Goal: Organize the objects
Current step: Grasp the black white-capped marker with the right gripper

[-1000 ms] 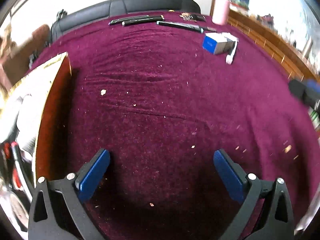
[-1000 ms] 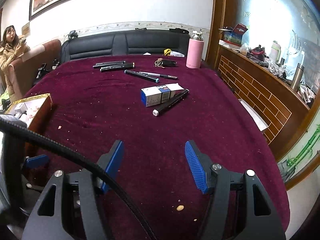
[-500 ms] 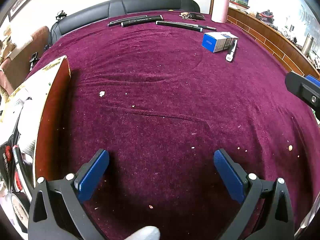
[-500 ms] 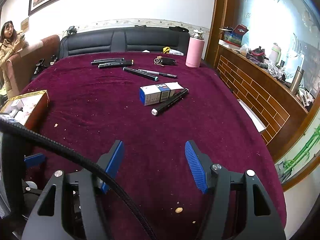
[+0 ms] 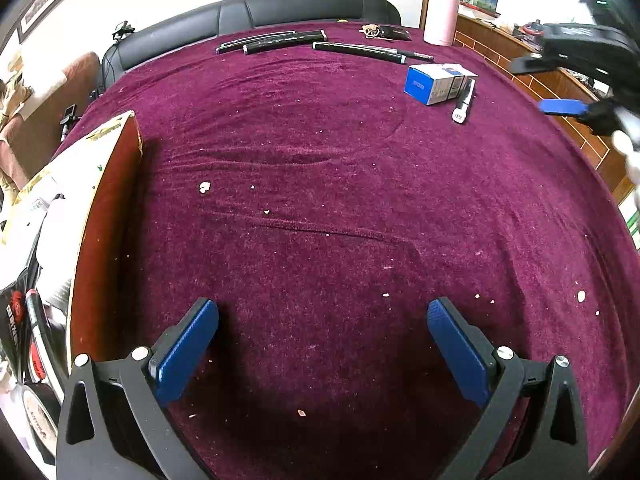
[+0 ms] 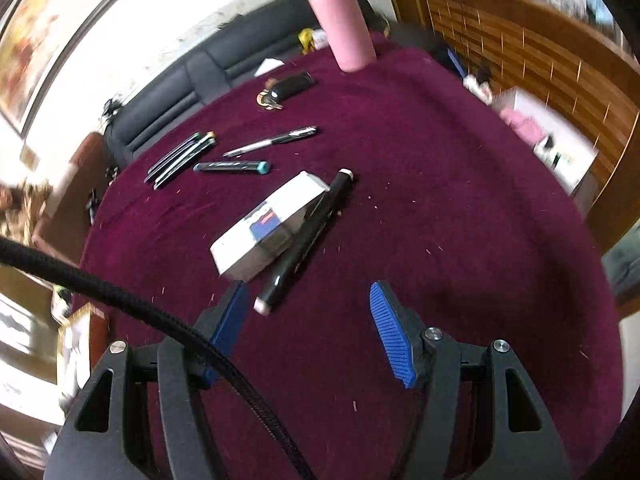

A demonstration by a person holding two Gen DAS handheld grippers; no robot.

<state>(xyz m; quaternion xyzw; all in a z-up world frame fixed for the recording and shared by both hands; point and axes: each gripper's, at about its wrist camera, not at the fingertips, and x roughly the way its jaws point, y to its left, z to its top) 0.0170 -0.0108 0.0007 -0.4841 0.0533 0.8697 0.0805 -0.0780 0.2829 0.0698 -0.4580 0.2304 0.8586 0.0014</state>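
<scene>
My right tool (image 6: 308, 320) hangs over the purple tabletop (image 6: 460, 240), its jaws about half apart with nothing between them. Just ahead of it lie the marker (image 6: 306, 240) and the small box (image 6: 268, 226), touching along one side. The marker's near white end sits close to my left finger (image 6: 226, 320) but clear of it. My left tool (image 5: 320, 344) hangs wide open and empty over bare cloth, with the open red box (image 5: 104, 216) at its left side; I judge that to be where things should end up.

The marker looks like the natural first pick. I'd expect it to be light, stiff and smooth, so it may roll or swivel if I pinch it near an end. I'd take it at mid-barrel, jaws across its width. The trouble is that the box rests against one side there, so one finger would have to slide into that seam or nudge the box aside. The free end nearest me is easier to reach, though the marker may then droop in the grip.

The box looks like thin cardboard, light and easy to crush, so I'd close gently on its narrow sides. It may be wider than my present opening.

Farther off are more pens (image 6: 182, 158), a silver pen (image 6: 272, 142), keys (image 6: 286, 88) and a pink bottle (image 6: 344, 28). The view is blurred, so finer detail escapes me.
</scene>
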